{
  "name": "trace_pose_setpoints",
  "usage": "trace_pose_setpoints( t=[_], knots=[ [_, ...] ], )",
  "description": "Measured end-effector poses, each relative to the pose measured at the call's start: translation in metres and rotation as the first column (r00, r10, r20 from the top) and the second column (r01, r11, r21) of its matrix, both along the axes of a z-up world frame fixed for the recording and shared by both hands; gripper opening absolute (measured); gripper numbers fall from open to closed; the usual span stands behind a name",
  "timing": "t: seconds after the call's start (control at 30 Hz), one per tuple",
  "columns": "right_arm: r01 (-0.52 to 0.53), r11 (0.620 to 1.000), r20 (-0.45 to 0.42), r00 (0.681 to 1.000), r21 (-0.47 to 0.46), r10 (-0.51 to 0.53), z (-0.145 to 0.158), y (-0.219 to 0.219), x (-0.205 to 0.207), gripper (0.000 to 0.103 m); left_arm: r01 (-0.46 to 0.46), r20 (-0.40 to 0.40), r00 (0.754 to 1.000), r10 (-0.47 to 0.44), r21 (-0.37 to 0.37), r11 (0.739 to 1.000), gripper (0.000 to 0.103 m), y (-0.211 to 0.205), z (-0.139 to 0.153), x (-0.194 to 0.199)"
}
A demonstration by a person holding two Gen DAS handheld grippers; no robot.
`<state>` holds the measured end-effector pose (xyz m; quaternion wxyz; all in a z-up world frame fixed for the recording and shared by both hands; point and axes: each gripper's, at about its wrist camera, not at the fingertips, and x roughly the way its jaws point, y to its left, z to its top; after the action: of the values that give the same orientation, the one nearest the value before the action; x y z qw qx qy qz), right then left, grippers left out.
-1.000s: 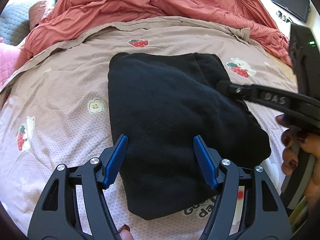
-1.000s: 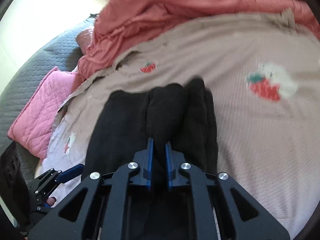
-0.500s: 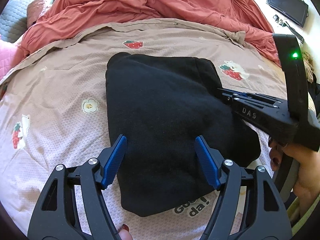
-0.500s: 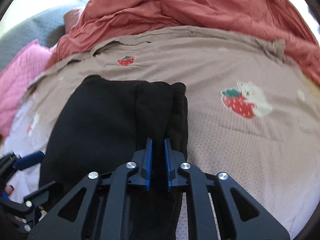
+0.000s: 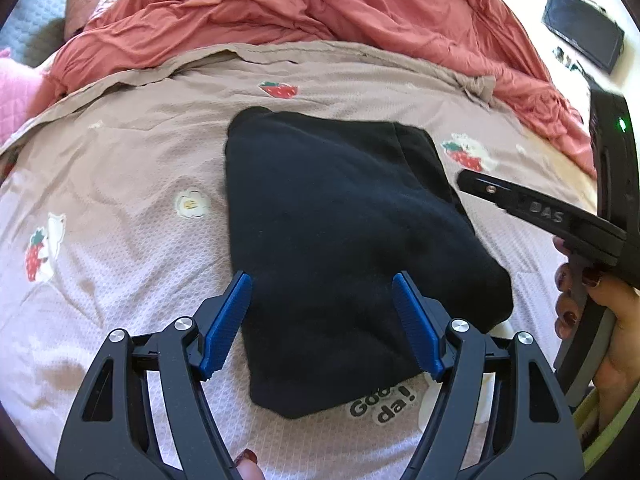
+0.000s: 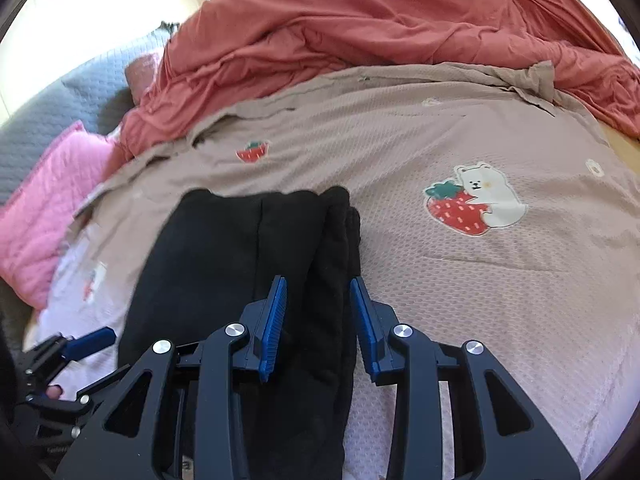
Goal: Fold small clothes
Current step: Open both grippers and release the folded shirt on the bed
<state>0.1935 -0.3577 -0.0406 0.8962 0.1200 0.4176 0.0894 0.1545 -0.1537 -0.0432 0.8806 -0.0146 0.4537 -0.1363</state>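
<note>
A black garment [image 5: 340,220] lies folded into a thick block on the strawberry-print bedspread [image 5: 120,168]. My left gripper [image 5: 321,280] hovers open over its near end, the blue pads wide apart and pressing on nothing. In the right wrist view the garment [image 6: 224,264] shows its stacked folds along the right edge. My right gripper [image 6: 318,282] is opening over that edge. The cloth lies between the pads, which have come off it. A finger [image 5: 492,190] of the right gripper reaches in from the right, held by a person's hand [image 5: 612,320].
A rumpled salmon-red duvet [image 5: 320,8] fills the far side of the bed. A pink quilted pillow [image 6: 44,200] and a grey quilt [image 6: 60,112] lie to the left. A dark screen [image 5: 582,34] sits off the bed at the far right.
The right gripper's jaws, shut on the garment's right edge before, have parted and let it go. In the left wrist view that gripper has drawn back off the cloth. The left gripper has barely changed.
</note>
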Motion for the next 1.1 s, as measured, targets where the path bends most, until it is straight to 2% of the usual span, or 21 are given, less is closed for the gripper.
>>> trace_pose_setpoints(
  t=[0.17, 0.37, 0.6, 0.67, 0.73, 0.83, 0.9, 1.03, 1.1],
  knots=[
    [0.005, 0.998, 0.015, 1.0, 0.065, -0.006, 0.014, -0.017, -0.014, 0.038, -0.053, -0.005, 0.999, 0.053, -0.019, 0.998, 0.066, 0.019, 0.004, -0.003],
    [-0.084, 0.981, -0.016, 0.996, 0.172, 0.088, 0.014, -0.007, -0.038, 0.038, -0.083, -0.084, 0.993, 0.081, -0.016, 0.996, 0.067, 0.03, -0.012, 0.001],
    [-0.159, 0.983, -0.117, 0.979, 0.092, 0.169, -0.007, 0.021, -0.045, 0.038, -0.077, -0.144, 0.987, 0.072, -0.028, 0.997, 0.07, 0.028, -0.029, -0.002],
    [-0.173, 0.978, -0.144, 0.971, 0.114, 0.189, -0.015, 0.021, -0.044, 0.016, -0.076, -0.147, 0.987, 0.071, -0.025, 0.997, 0.07, 0.027, -0.03, -0.001],
    [-0.165, 0.977, -0.129, 0.975, 0.135, 0.183, -0.009, 0.018, -0.047, 0.015, -0.074, -0.147, 0.987, 0.07, -0.024, 0.997, 0.07, 0.025, -0.028, -0.001],
    [-0.158, 0.983, -0.107, 0.98, 0.093, 0.168, -0.001, 0.016, -0.052, 0.012, -0.055, -0.14, 0.989, 0.052, -0.017, 0.998, 0.07, 0.019, -0.026, -0.002],
    [-0.145, 0.988, -0.133, 0.98, 0.051, 0.15, -0.008, 0.017, -0.05, 0.012, -0.053, -0.144, 0.988, 0.05, -0.017, 0.998, 0.07, 0.017, -0.027, -0.002],
    [-0.144, 0.989, -0.18, 0.973, 0.028, 0.147, -0.025, 0.019, -0.046, 0.015, -0.06, -0.175, 0.983, 0.055, -0.026, 0.998, 0.072, 0.016, -0.039, -0.002],
    [-0.14, 0.989, -0.175, 0.974, 0.038, 0.144, -0.024, 0.017, -0.046, 0.026, -0.065, -0.177, 0.982, 0.058, -0.034, 0.997, 0.072, 0.016, -0.04, -0.002]
  ],
)
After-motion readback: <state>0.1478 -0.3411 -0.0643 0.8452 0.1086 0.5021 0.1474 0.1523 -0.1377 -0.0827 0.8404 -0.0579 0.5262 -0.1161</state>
